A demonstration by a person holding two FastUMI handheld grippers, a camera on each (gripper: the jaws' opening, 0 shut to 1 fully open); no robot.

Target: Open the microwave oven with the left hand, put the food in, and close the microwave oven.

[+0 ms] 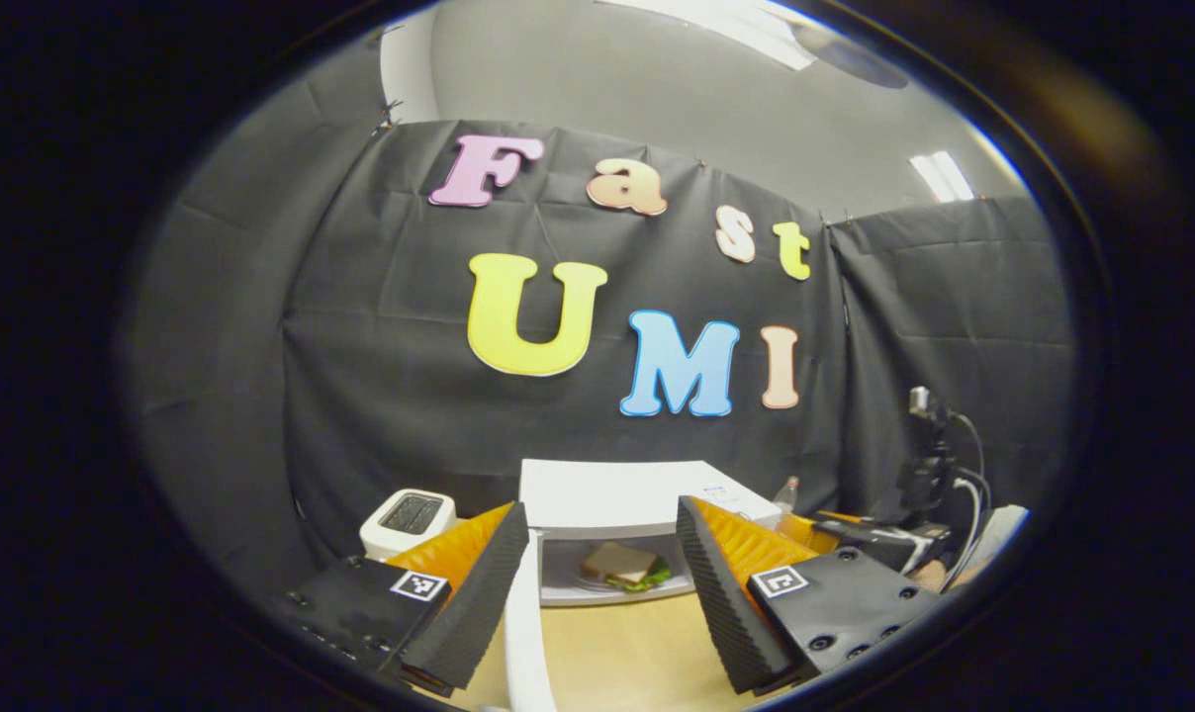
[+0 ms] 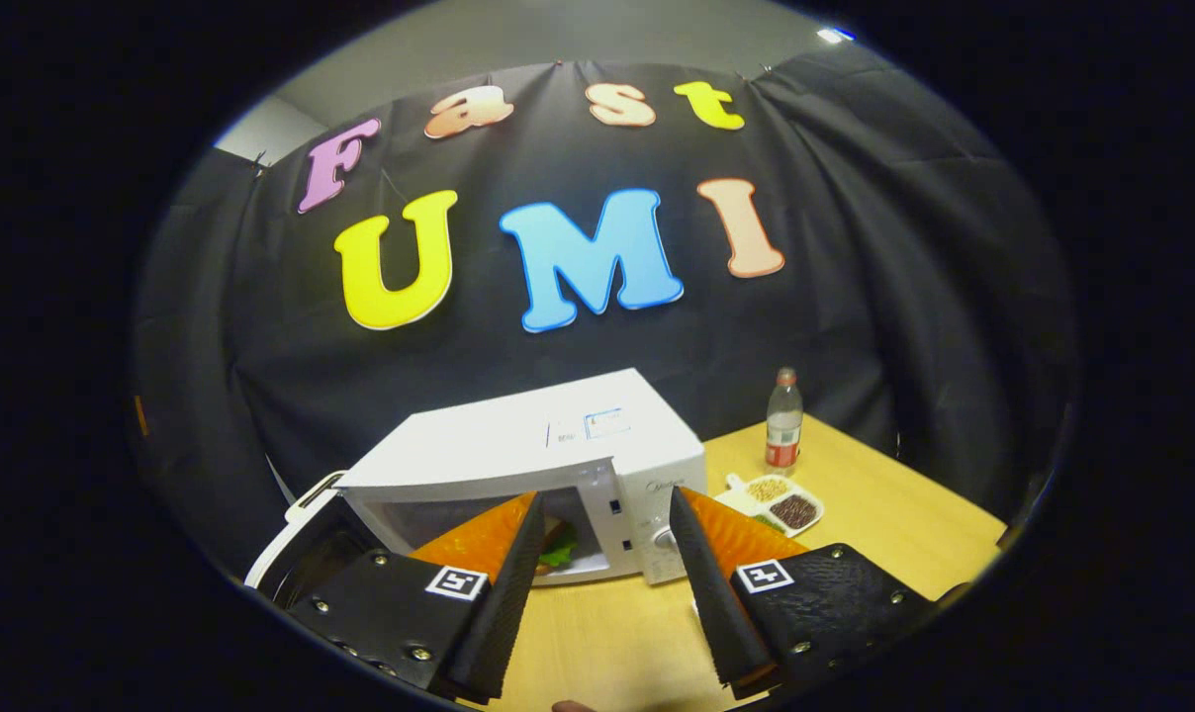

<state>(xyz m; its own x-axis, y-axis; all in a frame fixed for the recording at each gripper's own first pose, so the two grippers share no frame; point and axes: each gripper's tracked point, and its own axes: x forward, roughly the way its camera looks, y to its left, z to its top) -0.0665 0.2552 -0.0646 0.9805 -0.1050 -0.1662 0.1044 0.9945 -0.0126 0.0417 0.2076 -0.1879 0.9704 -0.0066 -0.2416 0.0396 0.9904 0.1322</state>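
Left gripper view, left to right: a white toaster (image 1: 408,518) sits at the far left of the wooden table (image 1: 617,648); your left gripper (image 1: 602,603) hangs with its fingers spread wide, holding nothing; the edge of the open microwave door (image 1: 524,633) rises just beside its left finger; straight ahead the white microwave oven (image 1: 625,494) stands open, the sandwich (image 1: 625,567) lying inside on the cavity floor; the other gripper (image 1: 879,539) shows at far right.

Right gripper view, left to right: the door (image 2: 296,539) is swung out left; your right gripper (image 2: 602,593) is wide apart, empty; a snack tray (image 2: 776,502) and a bottle (image 2: 783,419) stand right of the oven.
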